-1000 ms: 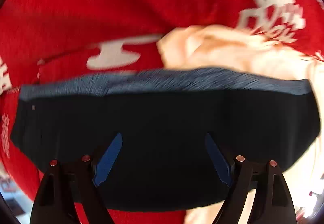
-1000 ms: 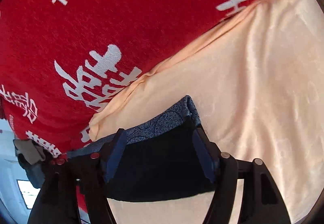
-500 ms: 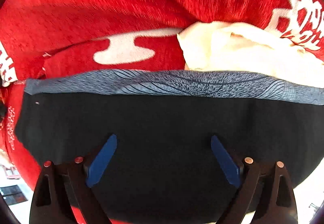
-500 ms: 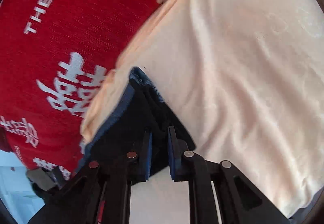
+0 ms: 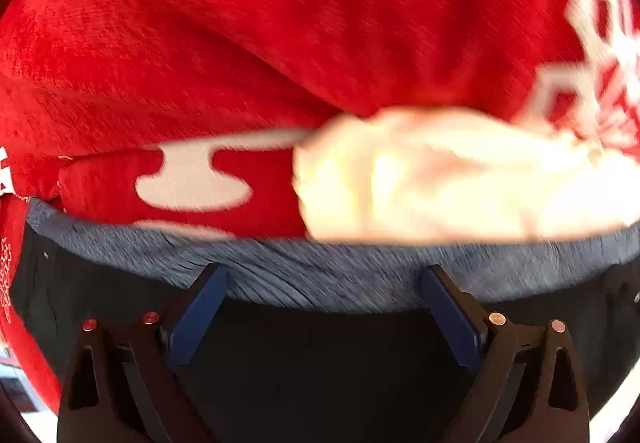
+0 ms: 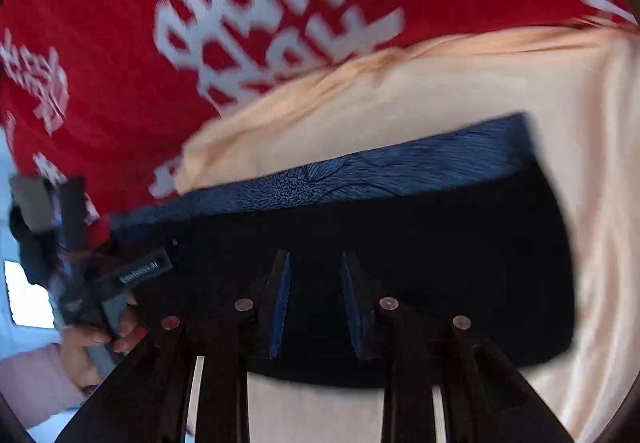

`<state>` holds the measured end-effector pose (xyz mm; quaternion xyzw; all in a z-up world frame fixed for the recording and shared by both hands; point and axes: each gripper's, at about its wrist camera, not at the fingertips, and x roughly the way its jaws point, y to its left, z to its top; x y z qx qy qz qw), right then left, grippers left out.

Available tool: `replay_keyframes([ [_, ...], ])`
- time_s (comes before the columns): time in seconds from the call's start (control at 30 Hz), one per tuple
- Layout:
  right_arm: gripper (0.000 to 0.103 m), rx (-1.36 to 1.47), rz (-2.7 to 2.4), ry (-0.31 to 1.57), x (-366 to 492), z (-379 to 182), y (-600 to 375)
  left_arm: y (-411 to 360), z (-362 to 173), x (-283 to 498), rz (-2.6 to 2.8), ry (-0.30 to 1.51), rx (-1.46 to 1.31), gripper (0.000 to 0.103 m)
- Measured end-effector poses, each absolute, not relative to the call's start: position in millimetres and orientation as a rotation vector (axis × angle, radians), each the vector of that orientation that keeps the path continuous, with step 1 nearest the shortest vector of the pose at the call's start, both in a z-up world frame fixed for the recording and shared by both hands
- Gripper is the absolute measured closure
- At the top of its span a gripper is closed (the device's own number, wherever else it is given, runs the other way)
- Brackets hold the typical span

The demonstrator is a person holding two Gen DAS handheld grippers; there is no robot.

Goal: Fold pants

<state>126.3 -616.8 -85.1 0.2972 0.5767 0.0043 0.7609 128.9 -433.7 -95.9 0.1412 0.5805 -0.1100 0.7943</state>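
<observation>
Since half a second ago: right hand-held gripper (image 6: 314, 279) parted from nearly closed to a narrow gap, nothing pinched between its blue pads. Left hand-held gripper (image 5: 322, 283) still spread wide, nothing gripped; patterned band now reaches its fingertips, previously well ahead of them.

Black fabric pants with blue-grey patterned waistband (image 6: 400, 251) lying flat directly beneath and ahead of right hand-held gripper. Long axis crosswise to the fingers, waistband edge on the far side, rising slightly toward the right. In left wrist view same pants (image 5: 320, 343) under the fingers, band across the full width.

Cream-coloured cloth (image 6: 520, 91) beyond and to the right of pants. Red fabric with white printed characters (image 6: 120, 23) farther ahead. Left hand-held gripper (image 6: 96, 275) at far left of right view, hand (image 6: 92, 343) on its handle. Both views motion-blurred.
</observation>
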Motion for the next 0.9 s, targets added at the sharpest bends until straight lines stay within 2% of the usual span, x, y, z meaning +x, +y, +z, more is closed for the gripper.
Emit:
replay_keyframes([
  [0.07, 0.081, 0.643, -0.02, 1.202, 136.0, -87.7, -628.7, -420.6, -98.5, 145.4, -0.189, 1.252, 0.314, 0.004],
  [0.2, 0.08, 0.646, -0.212, 1.191, 136.0, -82.5, -671.5, -383.9, -79.6, 157.2, -0.126, 1.254, 0.308, 0.004],
  [0.27, 0.075, 0.696, -0.254, 1.189, 123.3, -72.9, -688.1, -364.4, -69.3, 150.9, -0.112, 1.252, 0.335, 0.004],
  [0.4, 0.056, 0.81, -0.314, 1.144, 63.7, -42.7, -702.1, -309.6, -62.6, 129.7, -0.024, 1.272, 0.393, 0.004],
  [0.5, 0.055, 1.033, -0.37, 1.088, -4.8, -43.4, -712.0, -264.6, -81.9, 116.9, 0.069, 1.366, 0.368, 0.004],
  [0.57, 0.055, 1.22, -0.378, 1.053, -41.4, -57.7, -711.9, -240.2, -88.3, 118.3, 0.068, 1.36, 0.274, 0.002],
  [0.83, 0.055, 1.464, -0.282, 0.945, -31.0, -107.3, -708.4, -243.6, -86.1, 115.2, 0.038, 1.37, 0.268, 0.002],
  [0.87, 0.058, 1.49, -0.293, 0.933, -28.3, -109.7, -706.9, -247.8, -82.7, 109.3, 0.036, 1.378, 0.261, 0.002],
  [0.9, 0.081, 1.5, -0.316, 0.945, -26.9, -107.7, -707.9, -246.1, -82.7, 109.8, 0.034, 1.384, 0.257, 0.002],
])
